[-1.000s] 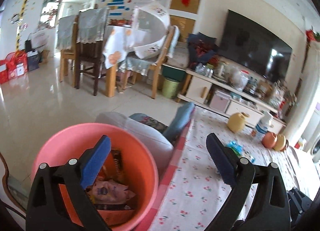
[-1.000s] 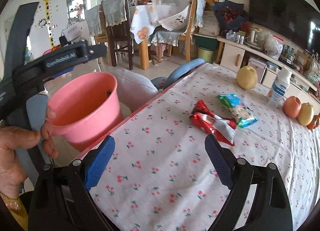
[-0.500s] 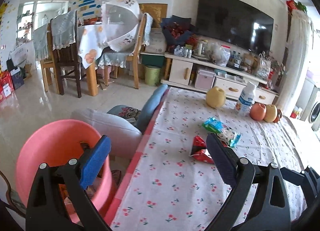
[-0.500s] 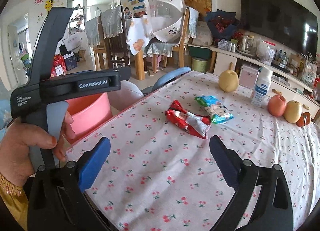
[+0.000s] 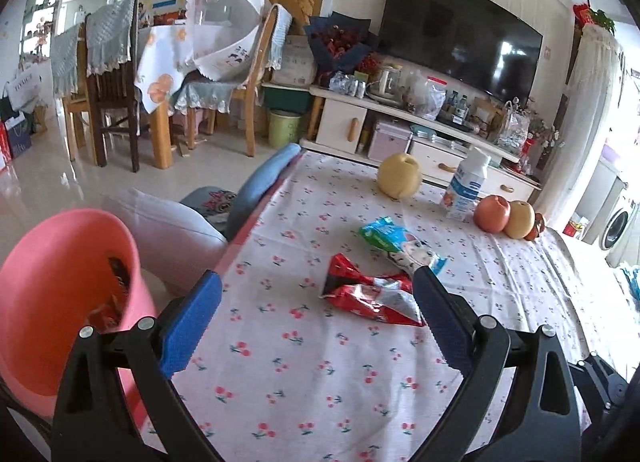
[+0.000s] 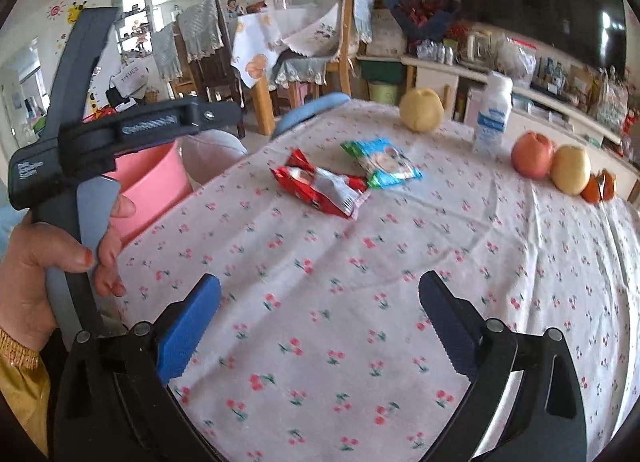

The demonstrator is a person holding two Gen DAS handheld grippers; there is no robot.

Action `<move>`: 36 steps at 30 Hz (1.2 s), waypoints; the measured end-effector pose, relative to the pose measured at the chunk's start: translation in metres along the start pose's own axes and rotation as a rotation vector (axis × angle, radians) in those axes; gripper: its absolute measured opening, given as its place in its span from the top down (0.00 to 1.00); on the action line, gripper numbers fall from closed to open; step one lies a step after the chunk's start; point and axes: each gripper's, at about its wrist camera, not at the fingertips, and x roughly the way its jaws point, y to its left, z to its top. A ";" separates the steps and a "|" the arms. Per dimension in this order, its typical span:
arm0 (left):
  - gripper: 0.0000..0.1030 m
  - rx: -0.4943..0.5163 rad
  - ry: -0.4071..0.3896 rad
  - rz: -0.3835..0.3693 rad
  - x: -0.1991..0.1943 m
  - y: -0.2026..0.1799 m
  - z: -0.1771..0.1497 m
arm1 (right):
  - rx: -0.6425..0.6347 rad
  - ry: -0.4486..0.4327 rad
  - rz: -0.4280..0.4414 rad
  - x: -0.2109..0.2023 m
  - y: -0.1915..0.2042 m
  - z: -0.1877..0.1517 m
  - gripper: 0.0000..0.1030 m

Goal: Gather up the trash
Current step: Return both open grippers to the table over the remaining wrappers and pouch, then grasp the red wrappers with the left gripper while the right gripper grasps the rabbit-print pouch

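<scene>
A red snack wrapper (image 5: 370, 296) (image 6: 320, 185) and a blue-green snack wrapper (image 5: 400, 246) (image 6: 382, 161) lie side by side on the cherry-print tablecloth (image 5: 304, 362) (image 6: 360, 282). A pink bin (image 5: 60, 302) (image 6: 148, 189) holding wrappers stands off the table's left edge. My left gripper (image 5: 316, 314) is open and empty, just short of the red wrapper. My right gripper (image 6: 320, 322) is open and empty, well short of both wrappers. The left gripper's body (image 6: 120, 133) shows in the right wrist view, held by a hand.
A yellow pear (image 5: 399, 175), a white bottle (image 5: 466, 191), an apple (image 5: 492, 213) and more fruit stand at the table's far side. A cushioned chair (image 5: 256, 185) sits at the left edge. Beyond are a TV cabinet (image 5: 400, 129) and a dining table (image 5: 168, 61).
My left gripper has swung right from over the pink bin to the table, facing the wrappers. My right gripper has moved closer to the wrappers. Both stay open.
</scene>
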 end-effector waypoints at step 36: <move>0.32 -0.189 0.289 0.056 0.137 -0.046 -0.008 | 0.271 -0.019 -0.081 0.087 -0.125 0.067 0.05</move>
